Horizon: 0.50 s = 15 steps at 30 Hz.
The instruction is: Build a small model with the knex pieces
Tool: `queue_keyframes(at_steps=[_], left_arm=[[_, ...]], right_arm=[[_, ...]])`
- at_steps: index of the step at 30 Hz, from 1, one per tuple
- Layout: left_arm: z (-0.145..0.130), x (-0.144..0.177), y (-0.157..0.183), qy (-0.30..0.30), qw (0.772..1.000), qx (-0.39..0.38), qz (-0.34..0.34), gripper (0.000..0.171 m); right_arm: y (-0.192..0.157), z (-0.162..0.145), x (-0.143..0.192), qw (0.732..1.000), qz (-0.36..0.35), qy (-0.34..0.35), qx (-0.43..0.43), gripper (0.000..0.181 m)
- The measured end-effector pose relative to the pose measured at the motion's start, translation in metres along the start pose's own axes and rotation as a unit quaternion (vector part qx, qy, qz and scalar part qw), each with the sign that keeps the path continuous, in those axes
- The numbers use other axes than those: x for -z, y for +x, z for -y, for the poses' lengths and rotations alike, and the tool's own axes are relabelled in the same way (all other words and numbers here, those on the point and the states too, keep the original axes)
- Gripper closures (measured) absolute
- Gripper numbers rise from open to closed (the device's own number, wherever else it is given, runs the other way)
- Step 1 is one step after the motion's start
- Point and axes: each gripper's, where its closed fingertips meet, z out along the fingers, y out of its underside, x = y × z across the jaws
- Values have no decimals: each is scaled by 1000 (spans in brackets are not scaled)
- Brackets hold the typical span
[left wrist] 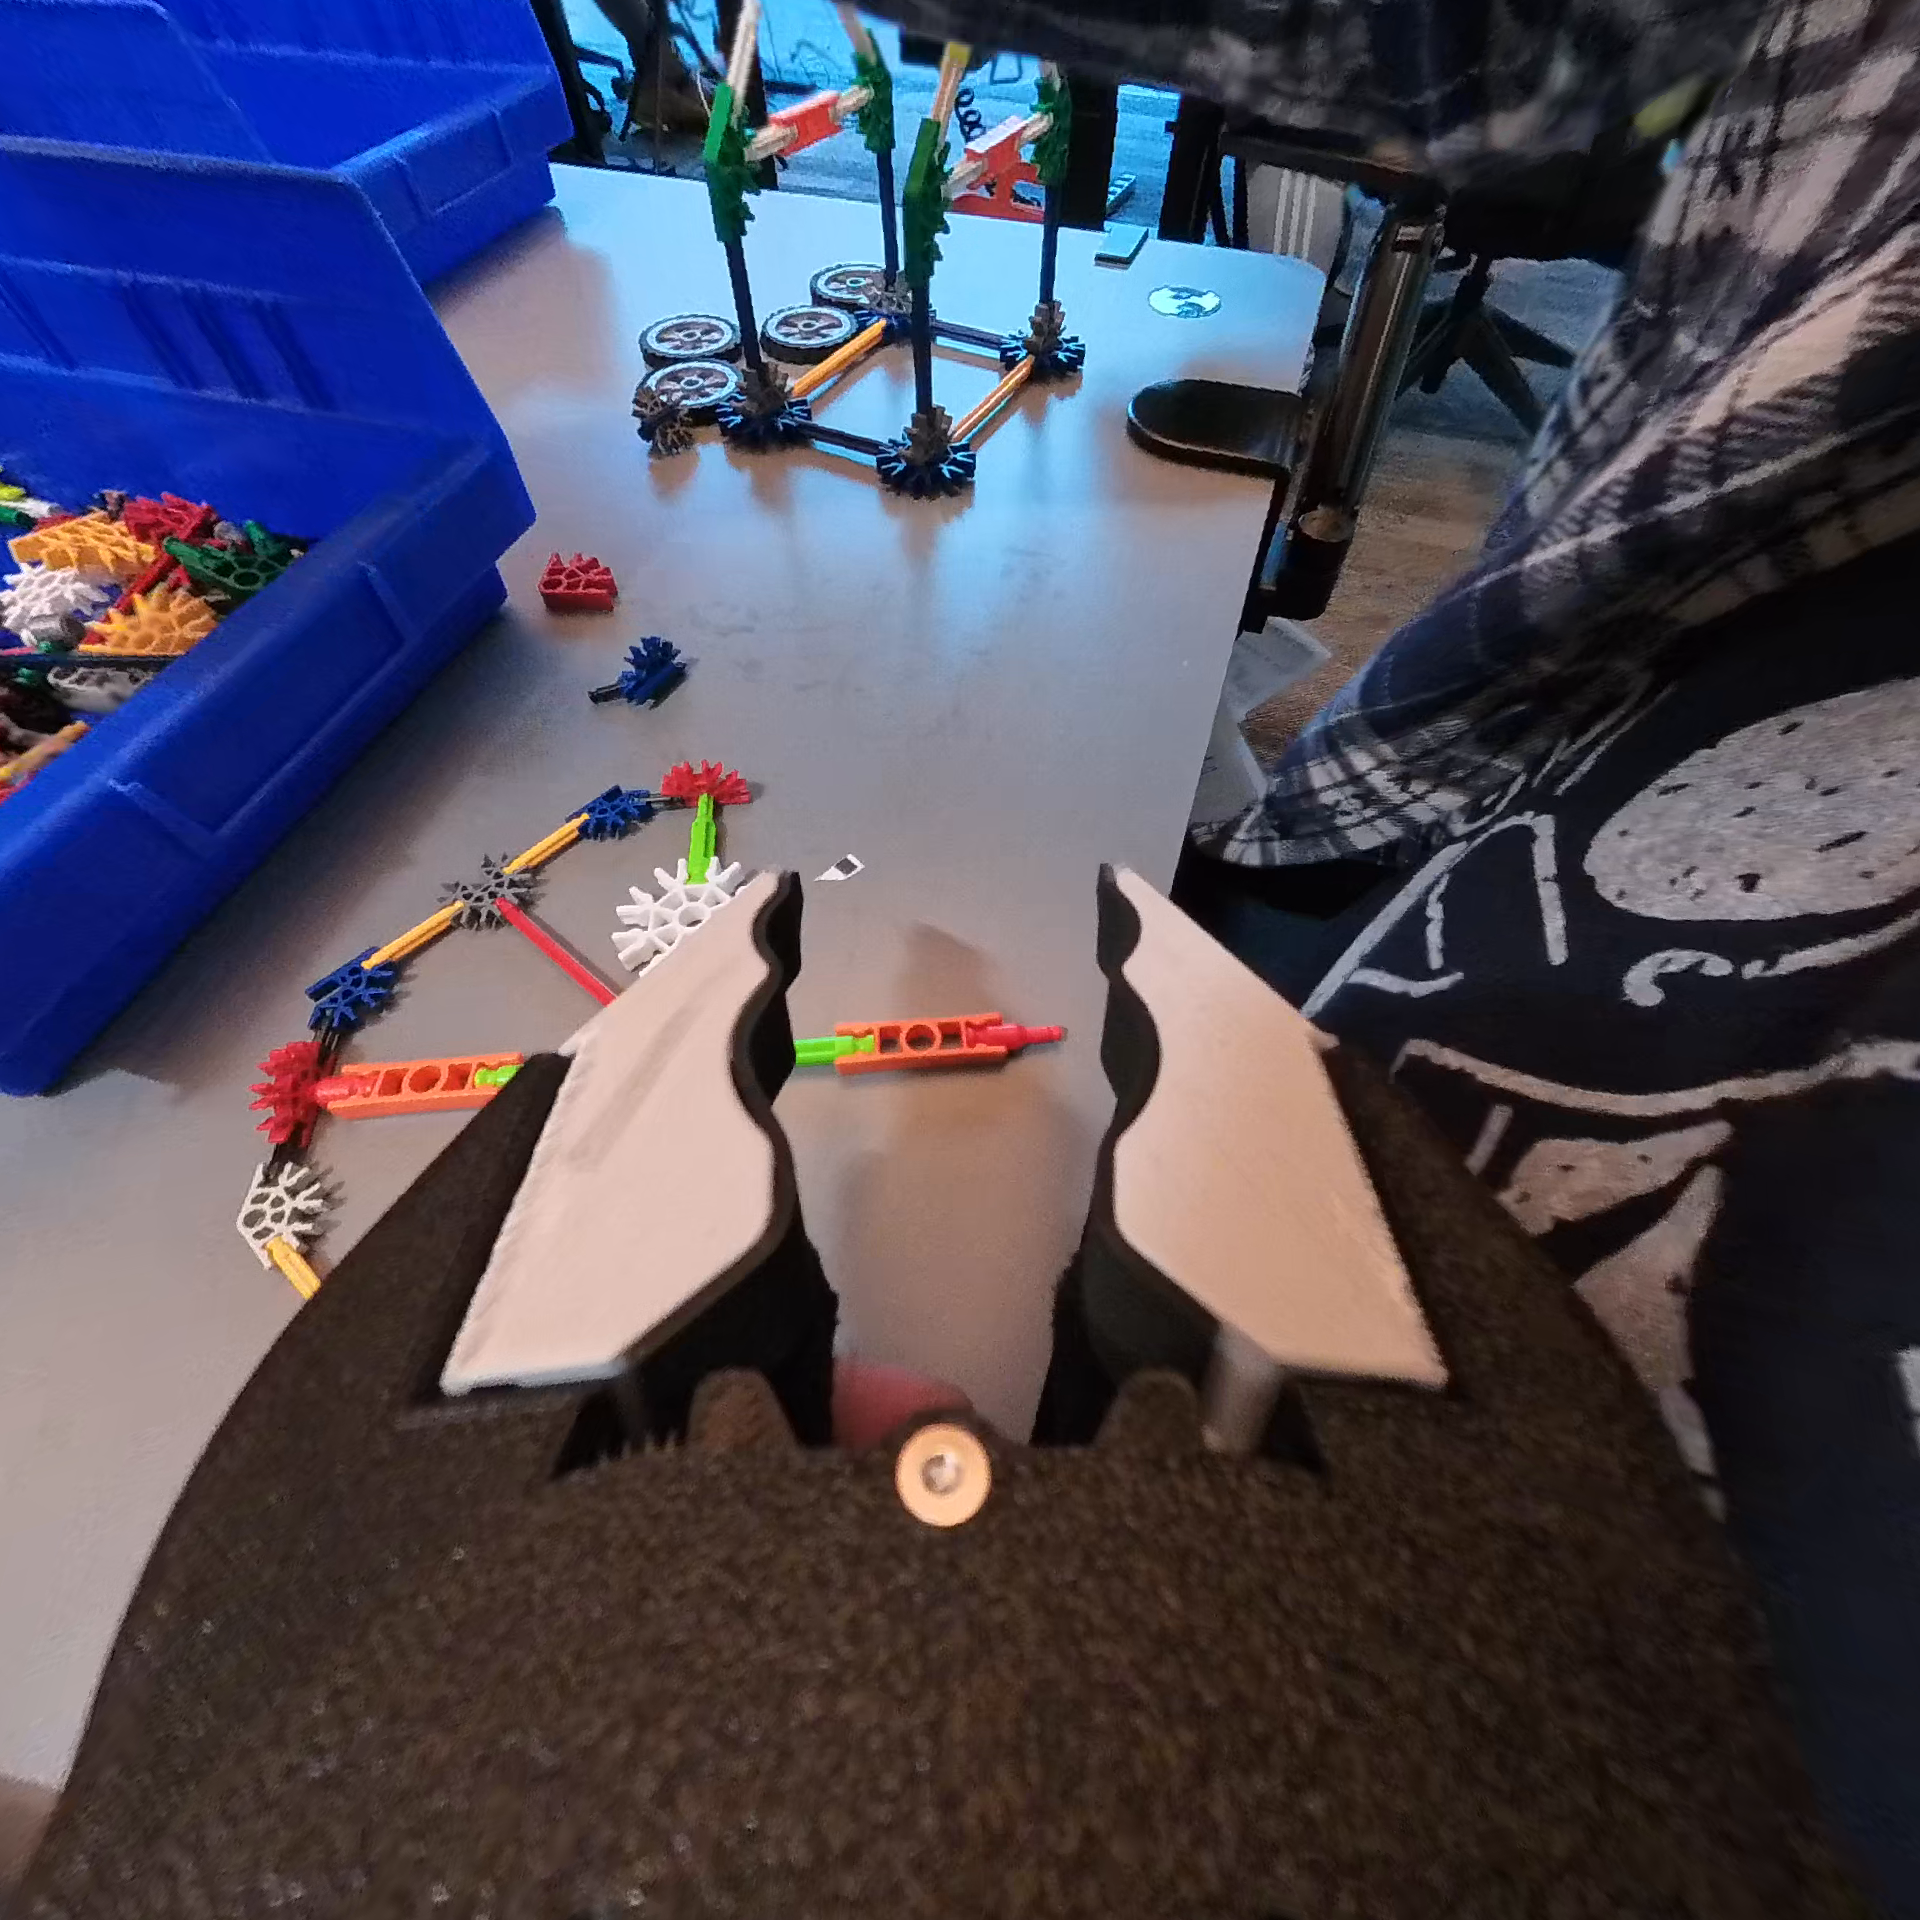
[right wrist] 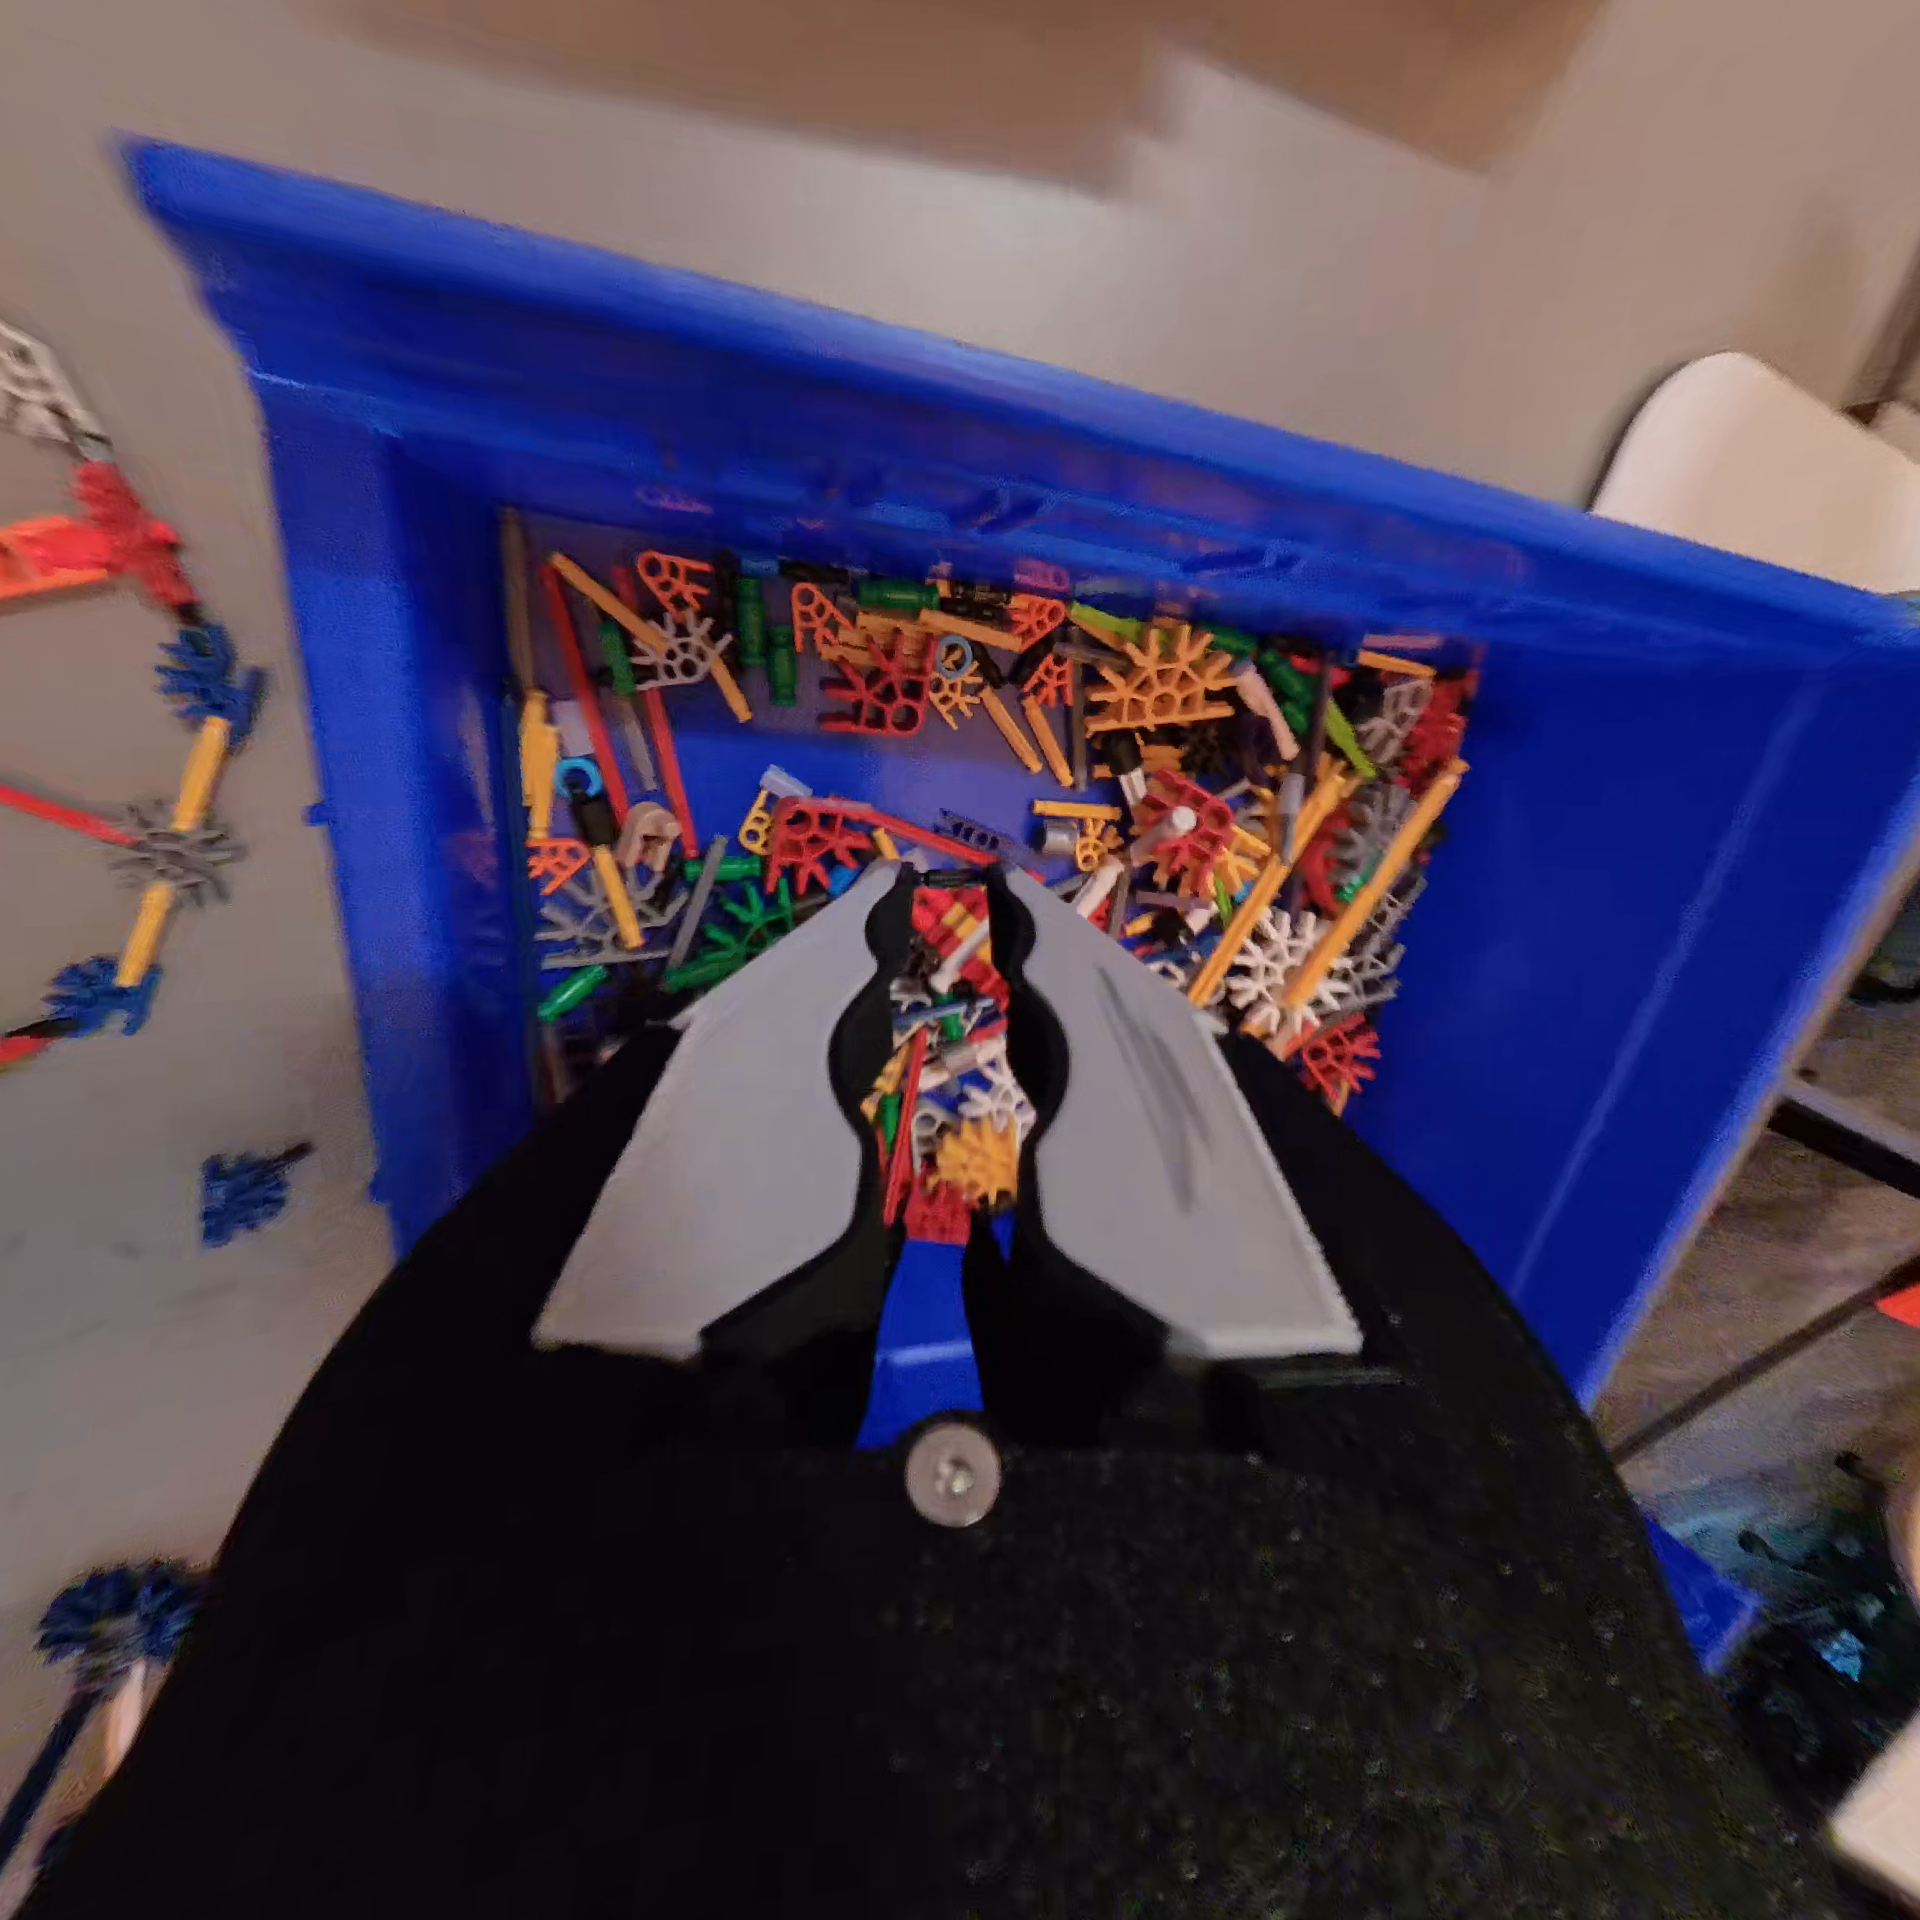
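Hovering low over the grey table (left wrist: 935, 644), my left gripper (left wrist: 948, 904) has its jaws spread wide with nothing between them; just beyond its tips lies an orange connector (left wrist: 920, 1039) with a green rod stub at one end and a red one at the other, flat on the surface and the nearest thing to me; to its left sprawls a flat frame of rods and snowflake hubs (left wrist: 488, 894), partly hidden by my left finger, with a white hub (left wrist: 675, 914) close against that finger; these pieces look light, stiff plastic, smooth enough to skid on the table, so I judge the orange connector's long flat sides the best place to pinch, across its middle; farther off sit a loose red wedge piece (left wrist: 578, 582) and a small blue hub (left wrist: 646, 670), then a standing rod tower (left wrist: 904, 312) with small wheels (left wrist: 691, 341) at its foot; on my left runs the blue bin (left wrist: 312, 436). My right gripper (right wrist: 943, 875) hangs over that same bin (right wrist: 1662, 935), pointing down into a tangled heap of rods and connectors (right wrist: 1143, 748); its jaws stand nearly together with only a narrow gap, and a short dark piece (right wrist: 945, 878) appears to bridge the tips, though blur keeps me from saying whether it is truly pinched; the heap looks loose and interlocked, so one piece may drag its neighbours.
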Motion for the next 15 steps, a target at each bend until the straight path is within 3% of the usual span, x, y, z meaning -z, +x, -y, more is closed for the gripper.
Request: queue_keyframes(at_steps=[4, 8, 15], left_arm=[[-1, 0, -2, -3, 1000, -1, 7, 115], [-3, 2, -5, -9, 1000, -3, 15, 115], [-11, 0, -9, -44, 998, -22, 34, 115]], right_arm=[[-15, 10, 50, 998, -41, 37, -17, 168], [-55, 18, 87, 995, -63, 72, -30, 168], [-156, 10, 91, 992, -34, 97, -69, 168]])
